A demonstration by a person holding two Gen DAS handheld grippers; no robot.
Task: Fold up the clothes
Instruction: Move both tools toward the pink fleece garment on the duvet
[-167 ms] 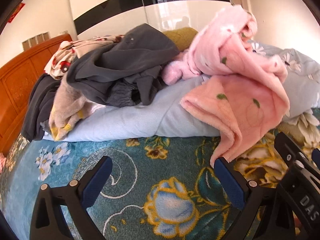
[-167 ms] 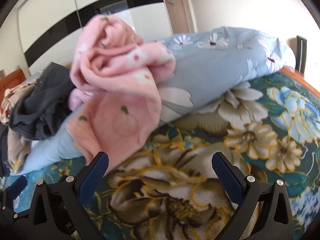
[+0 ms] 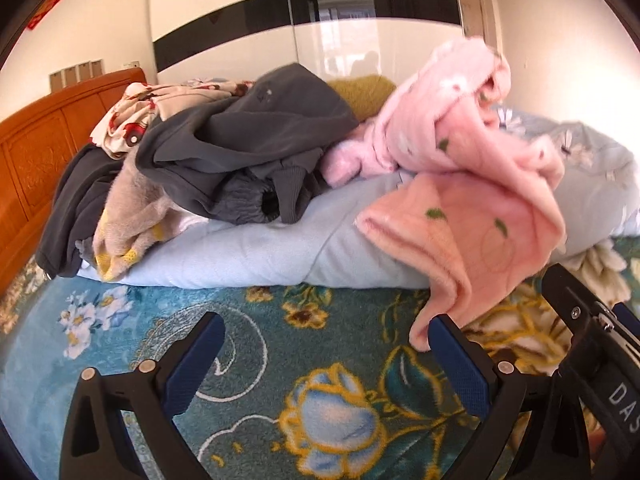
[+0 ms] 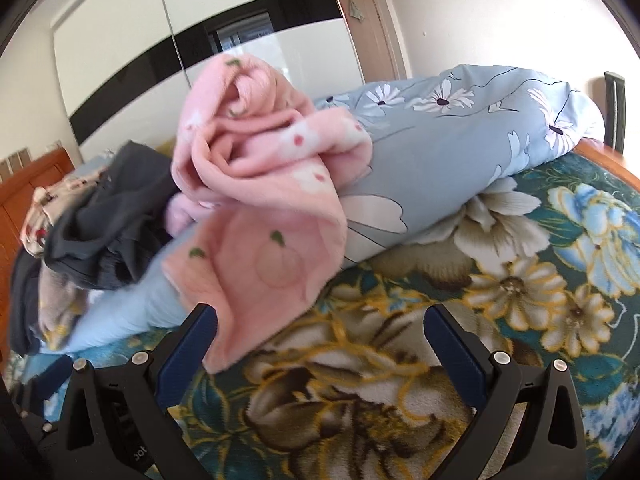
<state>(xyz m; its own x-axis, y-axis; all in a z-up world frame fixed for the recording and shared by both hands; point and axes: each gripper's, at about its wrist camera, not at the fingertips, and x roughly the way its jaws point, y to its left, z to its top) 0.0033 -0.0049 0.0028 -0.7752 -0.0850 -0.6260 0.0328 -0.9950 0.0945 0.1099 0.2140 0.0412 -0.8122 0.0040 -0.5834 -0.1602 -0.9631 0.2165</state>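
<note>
A glossy white wardrobe [image 3: 304,52] with a black band lines the wall. An orange wooden headboard [image 3: 44,152] stands left. Daylight fills the room.

The left gripper [image 3: 326,354] had matte black plastic arms, ribbed blue pads [image 3: 460,368] and silver pivot screws. The right gripper [image 4: 320,346] looked identical; beside the left gripper, its black housing bore white letters "DAS".

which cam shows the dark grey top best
The left wrist view: the dark grey top lies sharp and near whole on the clothes pile. In the right wrist view it sits at the left edge, blurred and partly hidden by the pink garment.
</note>
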